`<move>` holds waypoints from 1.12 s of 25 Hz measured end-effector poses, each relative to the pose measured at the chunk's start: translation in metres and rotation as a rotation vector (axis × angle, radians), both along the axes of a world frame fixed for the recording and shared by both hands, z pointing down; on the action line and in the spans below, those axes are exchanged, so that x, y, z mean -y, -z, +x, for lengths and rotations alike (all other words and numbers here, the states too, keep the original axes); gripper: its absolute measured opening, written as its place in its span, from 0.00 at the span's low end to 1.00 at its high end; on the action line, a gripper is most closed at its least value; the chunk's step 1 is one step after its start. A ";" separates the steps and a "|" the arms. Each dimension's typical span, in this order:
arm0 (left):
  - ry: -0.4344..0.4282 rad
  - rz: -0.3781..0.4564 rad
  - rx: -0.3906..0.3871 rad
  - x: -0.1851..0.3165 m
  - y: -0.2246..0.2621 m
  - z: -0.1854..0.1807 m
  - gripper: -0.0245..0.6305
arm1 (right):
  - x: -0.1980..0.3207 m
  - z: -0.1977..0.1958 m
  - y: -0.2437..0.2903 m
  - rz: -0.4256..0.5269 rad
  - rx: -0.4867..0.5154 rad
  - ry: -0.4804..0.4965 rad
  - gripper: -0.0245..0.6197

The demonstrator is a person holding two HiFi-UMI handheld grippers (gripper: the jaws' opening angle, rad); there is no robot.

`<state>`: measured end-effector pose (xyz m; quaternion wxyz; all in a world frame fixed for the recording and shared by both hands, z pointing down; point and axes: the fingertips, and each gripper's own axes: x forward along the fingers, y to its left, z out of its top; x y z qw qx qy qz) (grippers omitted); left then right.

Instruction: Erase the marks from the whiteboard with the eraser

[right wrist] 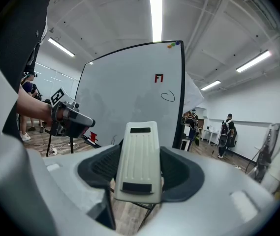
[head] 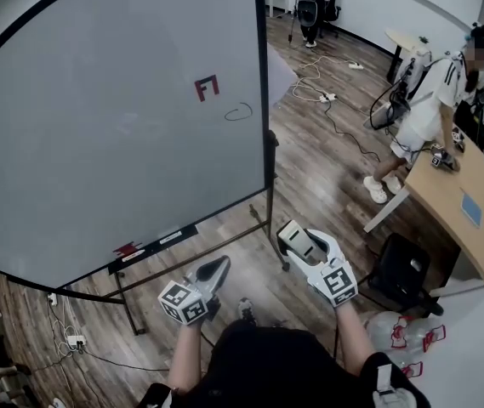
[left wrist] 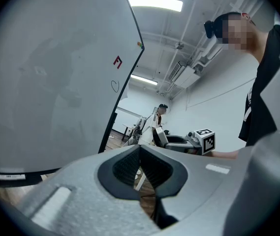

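Observation:
A large whiteboard [head: 97,117] on a stand carries a red mark [head: 207,87] and a black loop [head: 238,112] near its right edge. The same red mark [right wrist: 159,78] and black loop [right wrist: 167,96] show in the right gripper view. My right gripper [head: 297,240] is shut on a white eraser [right wrist: 140,159], held below the board's lower right corner. The eraser [head: 293,236] pokes out past the jaws. My left gripper [head: 213,272] hangs beside it, lower left, shut with nothing between its jaws. The whiteboard [left wrist: 51,73] fills the left of its view.
The board's tray [head: 152,245] holds a red object [head: 127,249] and a marker. A person [head: 433,109] stands at a wooden desk [head: 463,206] on the right. Cables [head: 327,96] lie on the wood floor. A black chair [head: 403,274] and plastic bags [head: 403,334] sit near me.

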<state>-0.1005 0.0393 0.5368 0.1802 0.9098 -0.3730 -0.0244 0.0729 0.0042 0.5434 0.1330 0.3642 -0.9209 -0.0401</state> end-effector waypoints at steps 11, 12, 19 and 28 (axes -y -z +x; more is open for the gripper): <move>-0.025 0.002 -0.007 0.059 -0.001 -0.035 0.05 | 0.053 -0.033 -0.001 0.001 -0.004 -0.032 0.44; -0.028 0.001 -0.008 0.063 -0.001 -0.037 0.05 | 0.056 -0.035 -0.001 0.000 -0.005 -0.035 0.44; -0.059 -0.008 -0.017 0.082 -0.007 -0.051 0.05 | 0.072 -0.049 -0.006 -0.007 -0.010 -0.063 0.44; -0.075 -0.008 -0.025 0.099 -0.011 -0.077 0.05 | 0.089 -0.076 -0.009 -0.006 -0.018 -0.079 0.44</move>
